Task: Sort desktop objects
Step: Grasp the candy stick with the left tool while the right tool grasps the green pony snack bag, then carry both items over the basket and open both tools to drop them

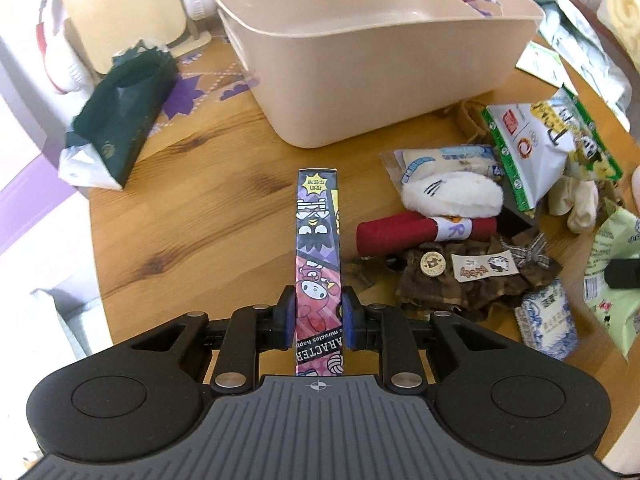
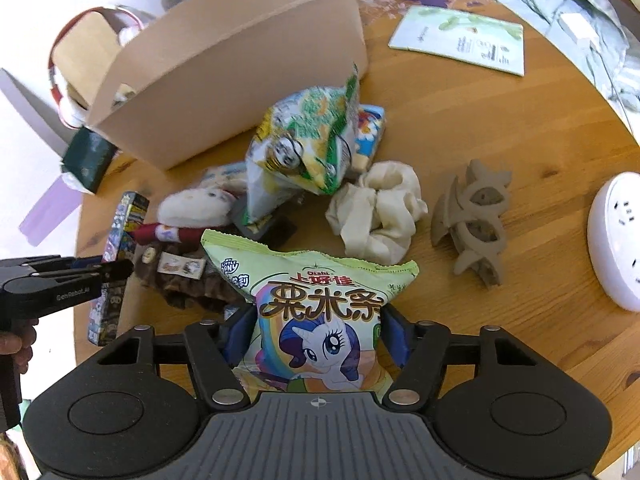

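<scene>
Downward, left gripper point(image 1: 318, 316) around cartoon box point(image 1: 318, 240).

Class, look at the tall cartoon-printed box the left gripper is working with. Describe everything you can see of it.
The cartoon box is a slim, glossy cardboard carton printed with cartoon characters on purple, pink and black panels, with a yellow starburst near its far end. The left gripper has its jaws shut on its narrow sides. It stands on edge, reaching out over the wooden table toward the beige bin, beside a red roll.
</scene>
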{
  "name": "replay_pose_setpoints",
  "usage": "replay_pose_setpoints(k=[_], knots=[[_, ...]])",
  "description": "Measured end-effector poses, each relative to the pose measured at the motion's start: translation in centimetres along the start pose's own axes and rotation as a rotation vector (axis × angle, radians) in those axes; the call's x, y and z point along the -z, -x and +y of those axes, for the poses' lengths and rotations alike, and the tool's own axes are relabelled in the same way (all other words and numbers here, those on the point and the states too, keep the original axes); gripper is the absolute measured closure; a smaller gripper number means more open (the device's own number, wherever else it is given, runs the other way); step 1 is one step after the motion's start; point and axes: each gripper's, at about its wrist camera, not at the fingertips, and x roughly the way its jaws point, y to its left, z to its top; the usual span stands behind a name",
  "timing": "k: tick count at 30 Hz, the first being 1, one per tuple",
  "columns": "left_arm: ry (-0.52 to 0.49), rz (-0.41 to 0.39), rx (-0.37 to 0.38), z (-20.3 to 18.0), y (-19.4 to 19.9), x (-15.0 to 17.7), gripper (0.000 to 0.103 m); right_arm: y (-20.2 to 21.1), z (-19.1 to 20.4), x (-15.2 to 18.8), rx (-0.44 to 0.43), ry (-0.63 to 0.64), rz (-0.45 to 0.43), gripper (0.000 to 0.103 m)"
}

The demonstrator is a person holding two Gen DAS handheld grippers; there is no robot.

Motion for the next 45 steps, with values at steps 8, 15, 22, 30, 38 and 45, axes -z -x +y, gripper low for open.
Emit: replay_pose_setpoints(k=[8,15,22,30,38,45], knots=[[0.071,-0.068,-0.010,-0.2,4.3,0.3,0.080,3.8,0.5,-1.9,-0.058,0.066,-0.066,0.040],[0.165,-0.082,0.010,0.7,6.8,-1.4,0.080,7.5,1.0,-5.2,-0.078,0.149,-0.181,0.040],[0.169,-0.186,-0.030,1.1,10.0,-5.5,0.080,9.6,1.6,-9.6,-0.101,0.224,-0.266,0.040],[0.159,-0.276,-0.065,0.9,11.5,-11.3,0.080,9.5,3.1,-14.1,-0.127,0.301,-0.320,0.040],[0.189,-0.309,-0.064,-0.2,10.2,-16.3,0.080,8.6,4.4,-18.7,-0.162,0.323,-0.369,0.040],[0.210,-0.296,-0.067,-0.6,7.0,-19.7,0.080,6.1,4.9,-22.3,-0.164,0.314,-0.376,0.040]])
